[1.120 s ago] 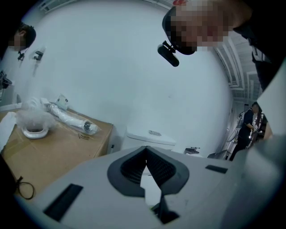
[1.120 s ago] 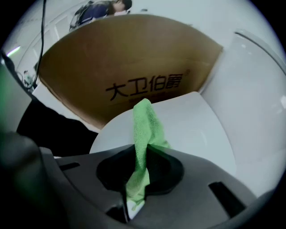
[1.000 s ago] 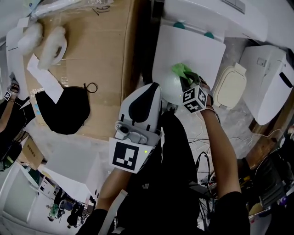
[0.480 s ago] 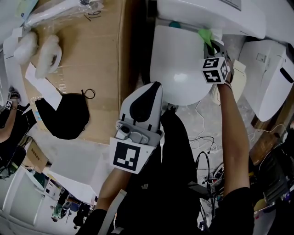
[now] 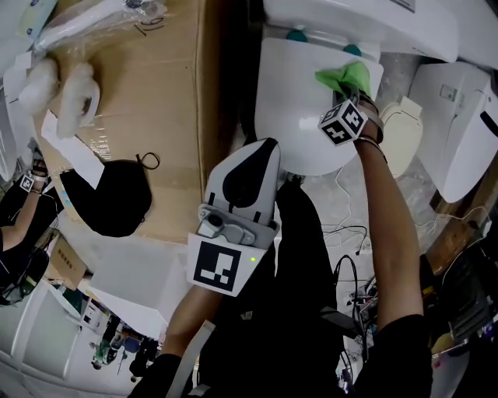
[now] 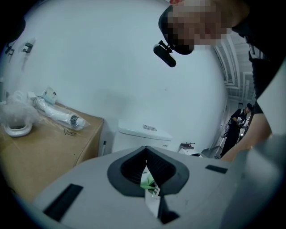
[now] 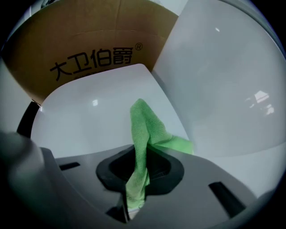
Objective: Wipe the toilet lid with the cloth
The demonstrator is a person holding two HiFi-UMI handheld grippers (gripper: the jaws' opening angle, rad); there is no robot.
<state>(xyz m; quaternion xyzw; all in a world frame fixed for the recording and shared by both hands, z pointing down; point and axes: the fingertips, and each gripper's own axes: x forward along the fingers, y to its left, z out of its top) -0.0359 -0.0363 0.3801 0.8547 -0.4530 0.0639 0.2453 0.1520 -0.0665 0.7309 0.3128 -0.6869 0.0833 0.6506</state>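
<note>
Head view, looking steeply down: the closed white toilet lid sat at top centre, with the tank above it. The right gripper, on an outstretched arm, reached to the lid's back right corner. A green cloth bunched at its tip, lying on the lid close to the tank. The left gripper hung lower, near the person's body, tip just over the lid's front edge and away from the cloth. A cardboard box stood left of the toilet with a black fabric item and plastic-wrapped white parts on top. A beige seat cover lay on the floor to the right. Left gripper view: left gripper jaws pressed nearly together w/ nothing held. Only a thin slit remained, through which a bit of the cloth showed farther off. Beyond were the tank, the box and a person standing at far right. Right gripper view: right gripper jaws pinched the cloth, which rose in a folded strip from between them, one corner draping right. Behind it lay the lid, the box w/ printed characters, and glossy white porcelain at right.
</note>
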